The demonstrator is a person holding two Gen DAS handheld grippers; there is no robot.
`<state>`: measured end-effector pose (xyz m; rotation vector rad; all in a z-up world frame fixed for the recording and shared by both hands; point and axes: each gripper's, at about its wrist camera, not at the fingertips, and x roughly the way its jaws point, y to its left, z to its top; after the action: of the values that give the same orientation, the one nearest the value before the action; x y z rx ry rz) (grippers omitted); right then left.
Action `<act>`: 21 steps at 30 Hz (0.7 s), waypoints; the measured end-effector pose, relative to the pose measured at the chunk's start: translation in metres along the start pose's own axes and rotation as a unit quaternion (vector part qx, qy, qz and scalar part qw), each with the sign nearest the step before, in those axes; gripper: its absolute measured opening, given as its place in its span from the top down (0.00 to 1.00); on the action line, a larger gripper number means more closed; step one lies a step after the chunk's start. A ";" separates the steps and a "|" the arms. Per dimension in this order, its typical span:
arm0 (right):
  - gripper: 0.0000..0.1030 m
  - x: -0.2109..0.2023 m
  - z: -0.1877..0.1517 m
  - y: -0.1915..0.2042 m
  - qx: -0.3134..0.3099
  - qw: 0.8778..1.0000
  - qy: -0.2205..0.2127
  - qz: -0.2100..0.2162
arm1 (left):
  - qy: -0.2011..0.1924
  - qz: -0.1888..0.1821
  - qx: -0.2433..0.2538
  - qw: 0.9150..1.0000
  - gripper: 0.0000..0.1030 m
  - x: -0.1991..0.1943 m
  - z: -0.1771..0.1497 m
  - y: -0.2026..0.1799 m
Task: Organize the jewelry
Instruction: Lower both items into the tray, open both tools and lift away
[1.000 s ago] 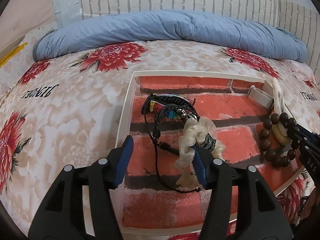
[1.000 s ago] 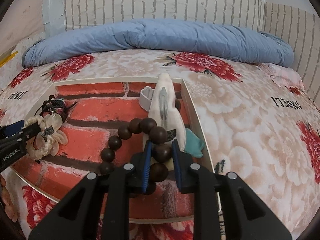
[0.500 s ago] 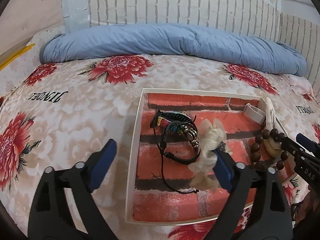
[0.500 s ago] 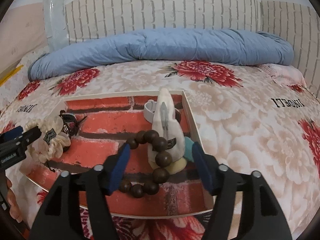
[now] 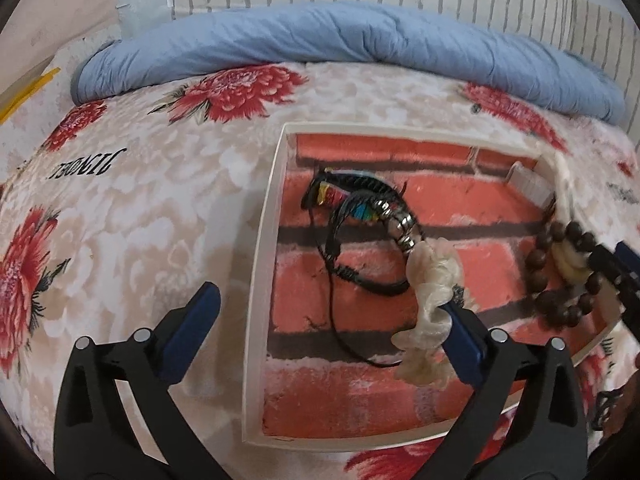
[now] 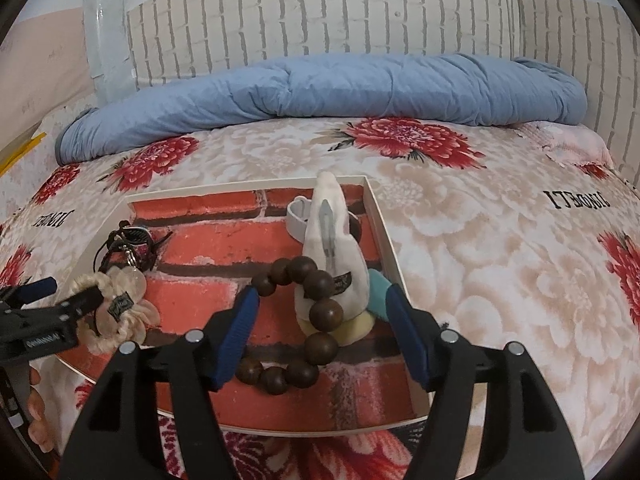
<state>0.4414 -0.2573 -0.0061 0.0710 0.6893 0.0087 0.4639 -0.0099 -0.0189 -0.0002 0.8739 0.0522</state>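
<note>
Left tongs (image 5: 332, 332): opening, spread very wide; left finger (image 5: 192, 330) over the bedspread outside the tray, right finger (image 5: 462, 346) inside the tray, touching or just beside the cream scrunchie (image 5: 430, 304); nothing clamped between the pads.

Right tongs (image 6: 324, 330): parted about halfway, gripping nothing; pads either side of the near arc of the wooden bead bracelet (image 6: 316, 316), which lies loose on the tray floor.

Wooden bead bracelet: dark brown round beads, looped around the base of a white fabric cone (image 6: 330, 248); cone upright near the tray's right wall, grey strip down its front, small dark label low on its side; teal piece (image 6: 378, 292) and pale yellow disc (image 6: 356, 330) at its foot.

Cream scrunchie: ruffled, small dark tag, lying in the left half of the tray.

Black cord bracelets (image 5: 360, 232): tangled together beyond the scrunchie, multicoloured woven bands and silver beads among them.

White ring-shaped band (image 6: 298, 216): behind the cone, at the far right corner.

Tray (image 5: 260, 264): shallow, white-rimmed, red brick print on its floor; resting on the bed.

Bedspread (image 6: 480, 240): cream with red flowers and black lettering; rolled blue duvet (image 6: 320, 92) along the far edge; white brick-pattern wall (image 6: 320, 20) behind.
</note>
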 end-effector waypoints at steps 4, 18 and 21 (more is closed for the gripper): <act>0.36 0.001 -0.001 0.000 -0.001 1.000 0.001 -0.001 | 0.027 -0.004 0.012 1.000 0.05 0.009 -0.003 -0.004; 0.36 -0.038 0.003 -0.018 0.023 1.000 -0.006 0.007 | 0.025 -0.052 -0.028 0.998 0.05 -0.035 0.003 0.009; 0.34 -0.060 0.004 -0.024 0.013 1.000 -0.011 -0.001 | 0.010 -0.050 -0.020 0.999 0.05 -0.062 0.002 0.017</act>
<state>0.3973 -0.2833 0.0335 0.0957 0.6669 -0.0042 0.4249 0.0038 0.0300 -0.0823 0.8924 -0.0228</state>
